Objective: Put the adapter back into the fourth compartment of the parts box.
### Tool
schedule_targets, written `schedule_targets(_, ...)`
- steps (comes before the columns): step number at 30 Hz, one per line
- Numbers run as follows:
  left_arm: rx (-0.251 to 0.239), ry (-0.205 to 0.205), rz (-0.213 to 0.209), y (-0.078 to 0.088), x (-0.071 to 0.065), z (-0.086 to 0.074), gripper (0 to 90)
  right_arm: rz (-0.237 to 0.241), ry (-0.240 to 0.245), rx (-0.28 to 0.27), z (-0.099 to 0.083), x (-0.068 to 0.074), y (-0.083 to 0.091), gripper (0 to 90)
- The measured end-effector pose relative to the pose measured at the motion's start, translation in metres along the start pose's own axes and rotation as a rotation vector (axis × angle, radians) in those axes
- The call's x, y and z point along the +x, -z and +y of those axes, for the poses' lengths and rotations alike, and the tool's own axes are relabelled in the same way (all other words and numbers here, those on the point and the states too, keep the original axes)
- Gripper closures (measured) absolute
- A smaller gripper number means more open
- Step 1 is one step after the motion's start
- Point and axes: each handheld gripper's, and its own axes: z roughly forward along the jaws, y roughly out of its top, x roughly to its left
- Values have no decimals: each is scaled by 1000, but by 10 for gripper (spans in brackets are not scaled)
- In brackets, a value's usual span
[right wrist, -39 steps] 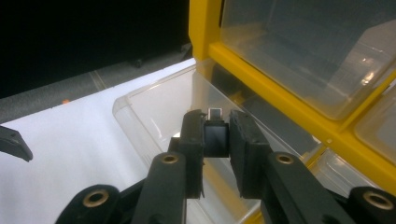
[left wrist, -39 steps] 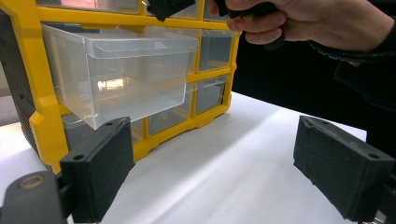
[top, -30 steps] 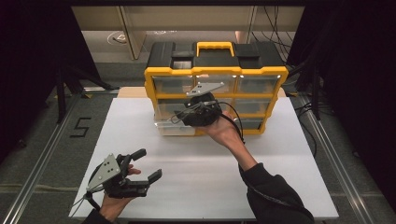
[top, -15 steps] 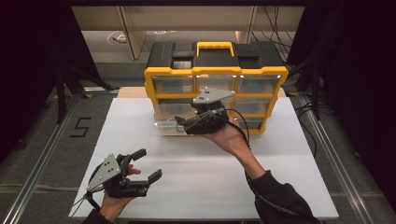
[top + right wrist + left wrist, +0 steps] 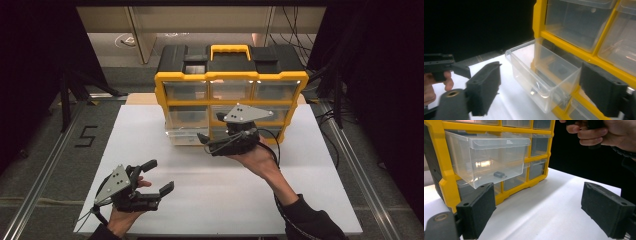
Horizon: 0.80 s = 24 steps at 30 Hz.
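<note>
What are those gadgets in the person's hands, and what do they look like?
Each hand holds a black two-jaw gripper: the left gripper and the right gripper. Each carries a grey three-cornered plate with dark dots, blocky black foam-like jaws and a thin black cable. A dark sleeve covers the right forearm.

We count one yellow organizer (image 5: 230, 80) on one white table (image 5: 200, 195), nine clear drawers in its front, one pulled-out drawer (image 5: 486, 157) among them holding one small dark part (image 5: 499, 174), and two grippers, left gripper (image 5: 159, 176) and right gripper (image 5: 204, 141).
</note>
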Motion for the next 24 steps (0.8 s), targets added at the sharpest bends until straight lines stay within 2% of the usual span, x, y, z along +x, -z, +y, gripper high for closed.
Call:
schedule_targets(10, 2, -1, -2, -1, 0, 0, 117, -2, -31, -56, -14, 0, 15, 159)
schedule_targets(24, 11, 3, -12, -1, 0, 0, 117, 0, -19, -93, -25, 6, 28, 162)
